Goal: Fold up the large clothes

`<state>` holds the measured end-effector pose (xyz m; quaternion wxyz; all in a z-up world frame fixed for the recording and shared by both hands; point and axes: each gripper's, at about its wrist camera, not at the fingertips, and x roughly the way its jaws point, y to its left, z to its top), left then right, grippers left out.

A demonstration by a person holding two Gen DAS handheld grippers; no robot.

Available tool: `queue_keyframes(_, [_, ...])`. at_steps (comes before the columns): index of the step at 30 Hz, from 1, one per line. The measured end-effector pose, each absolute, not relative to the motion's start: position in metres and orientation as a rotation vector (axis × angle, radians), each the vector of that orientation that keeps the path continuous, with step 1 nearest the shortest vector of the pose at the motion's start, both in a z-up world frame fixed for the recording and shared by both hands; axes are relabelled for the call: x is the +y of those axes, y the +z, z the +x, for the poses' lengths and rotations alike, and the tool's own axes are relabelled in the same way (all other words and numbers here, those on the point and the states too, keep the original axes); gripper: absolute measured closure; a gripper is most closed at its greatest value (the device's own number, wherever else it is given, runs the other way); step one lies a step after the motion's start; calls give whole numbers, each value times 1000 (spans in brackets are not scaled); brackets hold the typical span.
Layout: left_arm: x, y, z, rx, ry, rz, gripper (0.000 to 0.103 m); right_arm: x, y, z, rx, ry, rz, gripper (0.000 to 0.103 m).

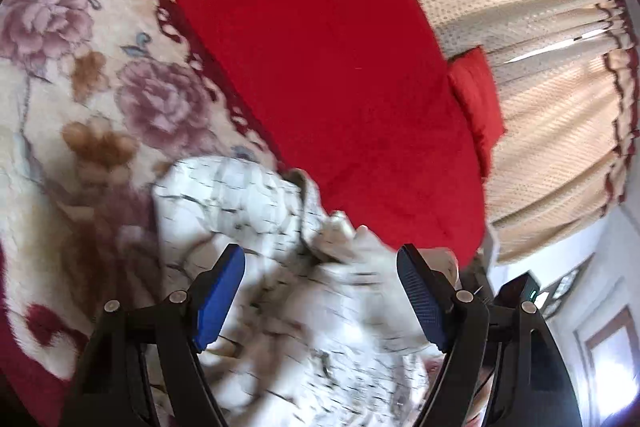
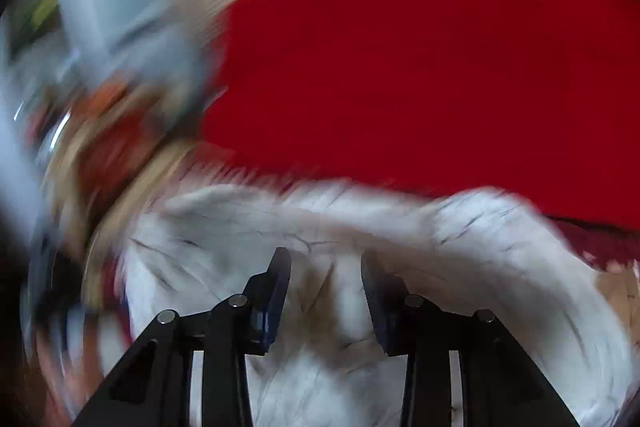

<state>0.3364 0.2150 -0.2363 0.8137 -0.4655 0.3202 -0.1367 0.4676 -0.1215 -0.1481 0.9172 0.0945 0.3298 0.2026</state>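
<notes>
The left tongs (image 1: 320, 291) stand wide apart, released, over a crumpled white patterned garment (image 1: 256, 227) lying on the floral blanket (image 1: 80, 67) beside a red cover (image 1: 320, 67). The right tongs (image 2: 325, 301) (badly blurred) seem parted, cloth bunched between them.

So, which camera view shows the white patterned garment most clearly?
The left wrist view: the white patterned garment is fairly sharp there, its dark markings visible. The right wrist view shows it too, but strongly blurred by motion.
</notes>
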Motion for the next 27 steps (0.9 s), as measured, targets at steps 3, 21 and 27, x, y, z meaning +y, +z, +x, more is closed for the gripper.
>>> queue_keyframes(3, [214,-238,337,699,-288,-980,20,-160,-143,489,661,387,392,53])
queue_keyframes(21, [150,-239,343,830,-62,-531,14,-172,-188,405,826,723,285,36])
queue_keyframes(27, [178,-247,351,813,-18,-604,14,-75,-189,470,943,649,91,39])
